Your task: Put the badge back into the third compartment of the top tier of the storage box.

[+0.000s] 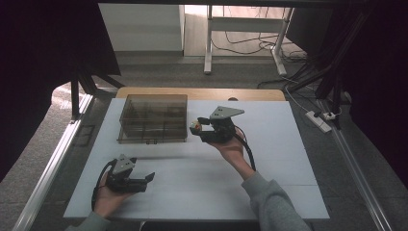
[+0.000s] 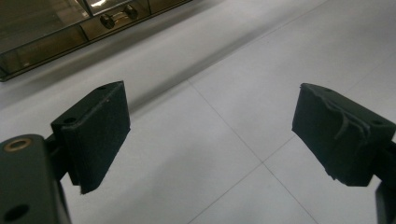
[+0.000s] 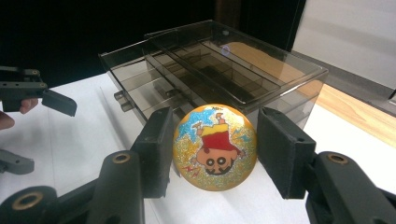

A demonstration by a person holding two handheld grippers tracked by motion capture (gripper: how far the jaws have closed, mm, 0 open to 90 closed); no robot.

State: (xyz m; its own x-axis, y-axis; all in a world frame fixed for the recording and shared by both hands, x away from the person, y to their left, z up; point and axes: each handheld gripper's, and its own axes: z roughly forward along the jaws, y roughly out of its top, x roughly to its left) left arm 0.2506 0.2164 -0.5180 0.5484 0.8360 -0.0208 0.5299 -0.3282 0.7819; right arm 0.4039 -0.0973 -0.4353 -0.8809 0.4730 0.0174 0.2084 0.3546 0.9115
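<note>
Glittery gold ball (image 3: pixel 215 147) sat clamped in the right gripper (image 3: pixel 214 149) beside the smoky plastic drawer box (image 1: pixel 153 118); the left gripper (image 2: pixel 210 135) gaped wide, holding nothing, over the white table (image 2: pixel 224 93).

Black tongs (image 1: pixel 149 178) with grey three-cornered plates, black cables, grey sleeves (image 1: pixel 274 202).

Glittery gold cartoon-printed ball (image 3: pixel 215 147); smoky translucent drawer box (image 3: pixel 219 74)
</note>
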